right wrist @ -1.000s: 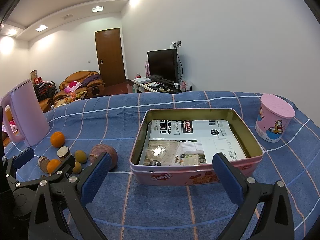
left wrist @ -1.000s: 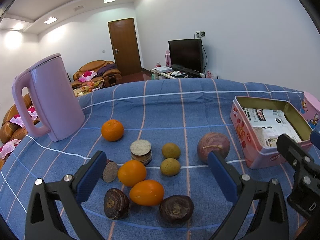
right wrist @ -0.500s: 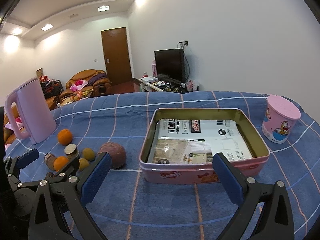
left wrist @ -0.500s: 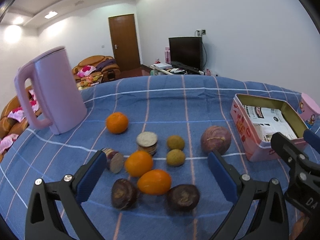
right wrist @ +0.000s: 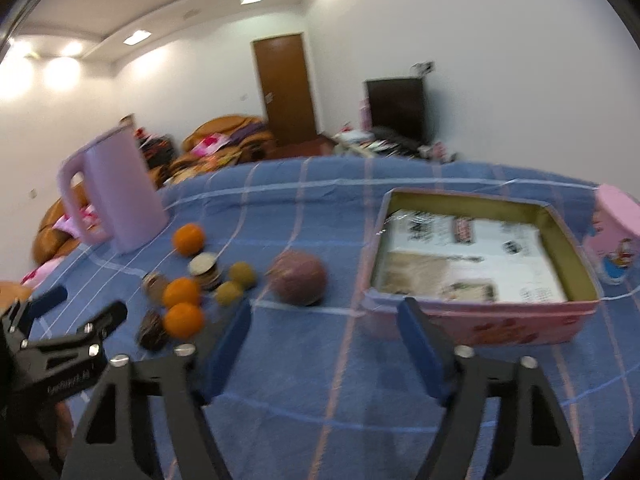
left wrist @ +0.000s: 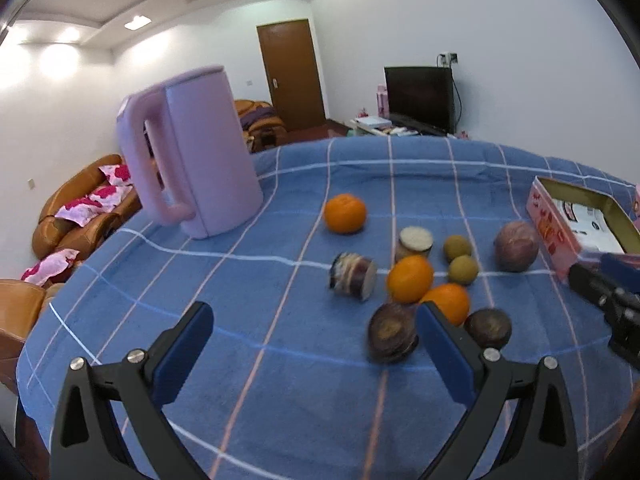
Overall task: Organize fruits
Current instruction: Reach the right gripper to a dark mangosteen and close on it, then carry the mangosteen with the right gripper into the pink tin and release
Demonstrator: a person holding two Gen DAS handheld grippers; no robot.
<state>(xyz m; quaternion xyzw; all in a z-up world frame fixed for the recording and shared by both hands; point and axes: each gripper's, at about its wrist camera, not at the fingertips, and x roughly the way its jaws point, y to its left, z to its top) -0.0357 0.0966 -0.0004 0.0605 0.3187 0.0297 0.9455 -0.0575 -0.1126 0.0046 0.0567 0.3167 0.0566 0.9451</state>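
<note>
Left wrist view: both cameras have swung left since a second ago, and no fruit is held.
The left gripper [left wrist: 312,344] is released over bare blue cloth, the fruit cluster [left wrist: 412,284] now at its right finger; the right gripper [right wrist: 324,340] has narrowed but grasps nothing. The pink tin [right wrist: 480,312] holds no fruit. Motion blur smears the dark fruits; the tin is cut off.

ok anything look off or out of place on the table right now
Nothing is spilled or broken. The oranges, small green fruits and dark cut pieces lie loose on the tablecloth, while the pink tin holds only printed paper. One cut piece lies on its side.
</note>
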